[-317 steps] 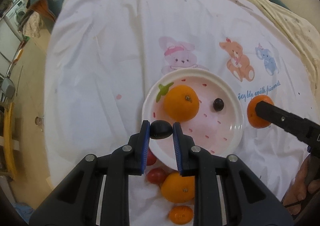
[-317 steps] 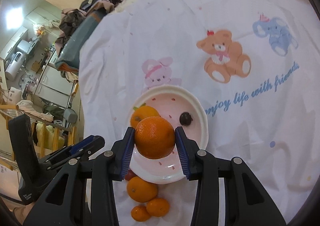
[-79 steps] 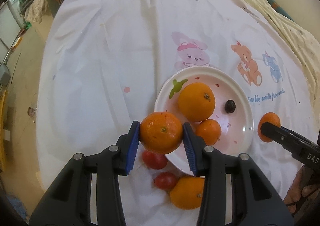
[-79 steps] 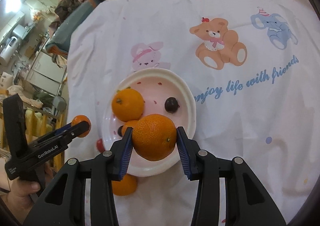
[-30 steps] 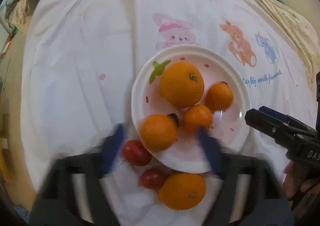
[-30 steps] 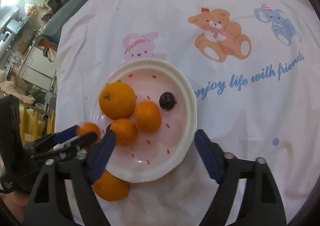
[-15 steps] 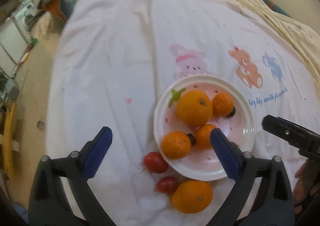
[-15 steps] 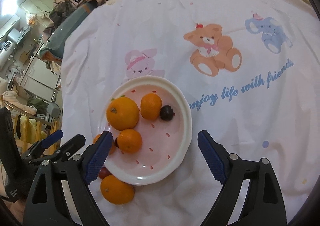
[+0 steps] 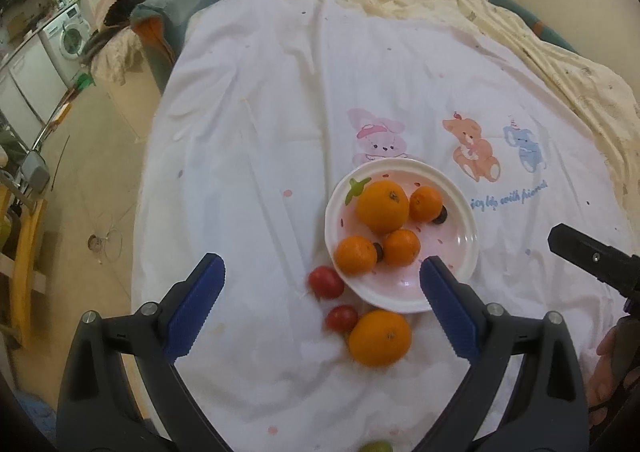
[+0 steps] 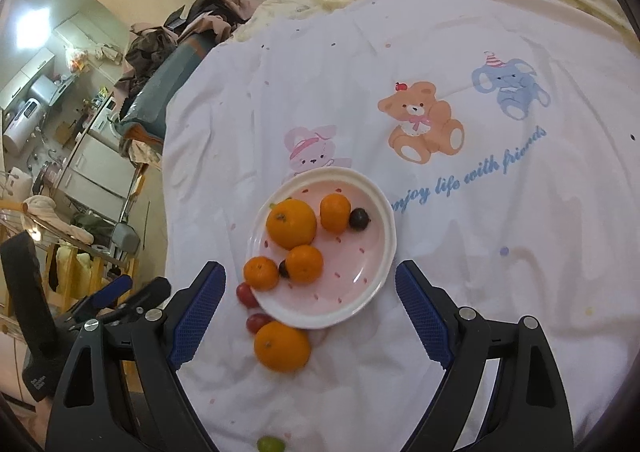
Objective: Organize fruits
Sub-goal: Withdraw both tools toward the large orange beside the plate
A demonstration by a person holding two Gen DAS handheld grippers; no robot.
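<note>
Left wrist: plate [image 9: 466, 219] nears cloth [image 9: 280, 131] edge, room beyond.

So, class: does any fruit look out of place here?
Yes. One orange, two red tomatoes and a green grape lie on the cloth, outside the plate holding the others.
</note>
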